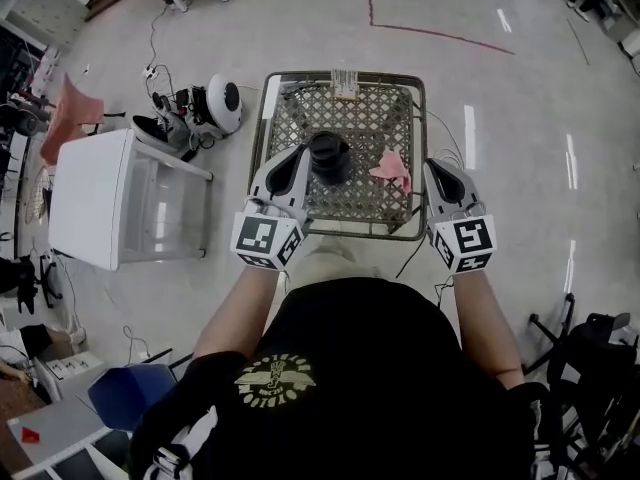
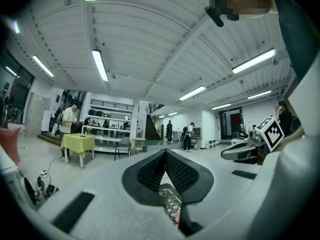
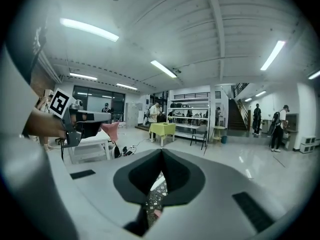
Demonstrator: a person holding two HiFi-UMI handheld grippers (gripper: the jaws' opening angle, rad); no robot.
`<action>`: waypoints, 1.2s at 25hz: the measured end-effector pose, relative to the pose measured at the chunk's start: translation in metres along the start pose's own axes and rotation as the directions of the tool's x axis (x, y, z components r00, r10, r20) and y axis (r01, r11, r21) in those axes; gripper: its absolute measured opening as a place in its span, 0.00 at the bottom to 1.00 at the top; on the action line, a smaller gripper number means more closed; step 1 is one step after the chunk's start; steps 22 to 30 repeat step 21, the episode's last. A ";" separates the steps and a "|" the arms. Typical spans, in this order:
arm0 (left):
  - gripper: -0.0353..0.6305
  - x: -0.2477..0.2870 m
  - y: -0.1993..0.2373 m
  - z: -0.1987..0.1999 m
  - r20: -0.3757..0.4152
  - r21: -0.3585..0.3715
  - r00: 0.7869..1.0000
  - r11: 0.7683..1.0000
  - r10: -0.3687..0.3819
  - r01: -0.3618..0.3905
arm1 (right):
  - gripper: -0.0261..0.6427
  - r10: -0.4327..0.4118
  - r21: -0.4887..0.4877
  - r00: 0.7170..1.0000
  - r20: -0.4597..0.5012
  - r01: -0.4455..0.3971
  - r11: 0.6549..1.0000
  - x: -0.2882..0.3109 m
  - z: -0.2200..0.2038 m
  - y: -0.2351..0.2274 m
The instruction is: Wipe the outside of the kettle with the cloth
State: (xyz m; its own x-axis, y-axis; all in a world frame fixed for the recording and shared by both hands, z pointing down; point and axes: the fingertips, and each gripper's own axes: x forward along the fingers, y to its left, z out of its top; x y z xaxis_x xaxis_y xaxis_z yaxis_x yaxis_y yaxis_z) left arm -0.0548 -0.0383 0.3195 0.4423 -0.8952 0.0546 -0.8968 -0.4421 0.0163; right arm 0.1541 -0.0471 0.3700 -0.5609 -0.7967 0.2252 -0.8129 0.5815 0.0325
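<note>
**Wicker top: kettle and cloth lie free, both claws shut**

The lattice tbl, woven top in a metal frame, sits right in front of you. The black kettle stands near its centre. The pink cloth lies crumpled just right of the kettle on the weave, apart from it.

Your L gripper shows just left of the kettle in the head view. Your R gripper is past the cloth, at the tbl's right edge. Both point out into the room, w/ only a sliver of lattice showing below the pads. L jaws are together w/ nothing btw them. R jaws are likewise together and empty.

The floor is pale grey and glossy w/ light streaks, and a red line runs across it beyond the tbl. A white tbl stands to your left, w/ cables btw it and the lattice tbl. Further off are a yellow tbl, shelves, stairs and a few people standing. The ceiling is white ribbed panels w/ strip lights.
</note>
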 end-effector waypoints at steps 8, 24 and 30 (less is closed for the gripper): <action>0.06 -0.011 -0.014 0.019 0.030 0.062 0.999 0.998 -0.015 0.013 | 0.06 0.017 0.015 1.000 0.026 -0.017 1.000 -0.010 0.009 0.002; 0.06 -0.030 -0.023 0.022 -0.008 0.082 1.000 0.997 -0.010 0.011 | 0.06 0.023 0.037 0.998 0.050 -0.025 0.999 -0.019 0.012 0.008; 0.06 -0.030 -0.023 0.022 -0.008 0.082 1.000 0.997 -0.010 0.011 | 0.06 0.023 0.037 0.998 0.050 -0.025 0.999 -0.019 0.012 0.008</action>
